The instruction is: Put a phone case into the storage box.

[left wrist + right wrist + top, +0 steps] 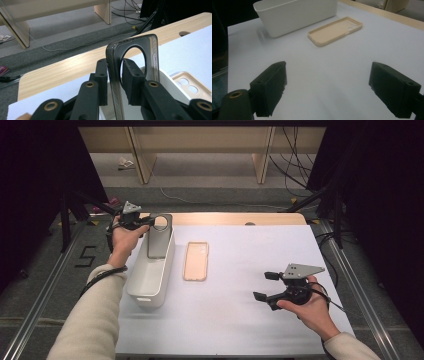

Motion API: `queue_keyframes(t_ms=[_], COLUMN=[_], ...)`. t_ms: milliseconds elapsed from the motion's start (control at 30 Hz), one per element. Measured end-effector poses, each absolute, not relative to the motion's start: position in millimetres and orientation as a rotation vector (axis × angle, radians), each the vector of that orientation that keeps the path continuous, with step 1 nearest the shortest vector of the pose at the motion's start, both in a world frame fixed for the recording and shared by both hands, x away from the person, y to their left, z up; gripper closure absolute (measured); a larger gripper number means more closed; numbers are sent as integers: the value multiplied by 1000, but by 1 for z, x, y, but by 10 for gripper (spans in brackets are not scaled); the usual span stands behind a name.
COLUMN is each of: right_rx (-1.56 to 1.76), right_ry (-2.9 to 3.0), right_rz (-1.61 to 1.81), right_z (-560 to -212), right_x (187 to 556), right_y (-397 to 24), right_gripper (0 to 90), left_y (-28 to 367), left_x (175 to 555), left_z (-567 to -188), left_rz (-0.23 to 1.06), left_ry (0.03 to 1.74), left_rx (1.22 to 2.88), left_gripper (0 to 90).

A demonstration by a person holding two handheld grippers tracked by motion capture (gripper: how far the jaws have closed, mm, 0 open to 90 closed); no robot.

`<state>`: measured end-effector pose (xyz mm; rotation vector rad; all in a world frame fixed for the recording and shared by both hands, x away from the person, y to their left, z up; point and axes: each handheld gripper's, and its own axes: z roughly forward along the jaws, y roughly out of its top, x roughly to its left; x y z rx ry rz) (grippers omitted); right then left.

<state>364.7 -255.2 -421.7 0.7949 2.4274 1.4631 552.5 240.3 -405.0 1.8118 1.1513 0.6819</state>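
The left tool (145, 221) has a dark phone case (160, 236) between its jaws, in the upper left of the high view. The case stands nearly upright, its long axis running top to bottom, with the round camera hole at its upper end and its lower end down inside the white bin (150, 270). In the left gripper view the case (117, 75) is seen edge on, rising from the bottom middle of the frame; one pad lies against its left face, while the other stands just off it with a sliver of space, so the hold looks loosened rather than clenched. No earlier picture is to hand. The right tool (264, 285), at the lower right of the high view, is released, its jaws wide apart over bare cloth.

A beige phone case (195, 261) lies flat just right of the bin, open side up, its long axis pointing away from the person. The counter (240, 218) is pale wood under a white cover (250, 320). Beyond it lie grey floor, wooden furniture legs and loose cables.
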Motion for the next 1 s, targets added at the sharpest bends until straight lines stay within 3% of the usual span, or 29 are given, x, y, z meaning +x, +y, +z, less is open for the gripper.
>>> queue_keyframes(t_ms=[433, 800, 1000], right_rx=[792, 790, 791], right_ry=[2430, 2432, 2430], right_rz=[1464, 1465, 1464], right_z=[-421, -421, -421], right_x=[365, 364, 364], right_y=[-255, -255, -256], right_gripper=[157, 157, 157], left_y=[239, 235, 234], left_x=[554, 557, 555], left_z=[-407, -407, -405], left_rz=[707, 697, 701], left_ry=[1212, 1278, 1292], left_rx=[1855, 1892, 1878], left_gripper=[645, 458, 402])
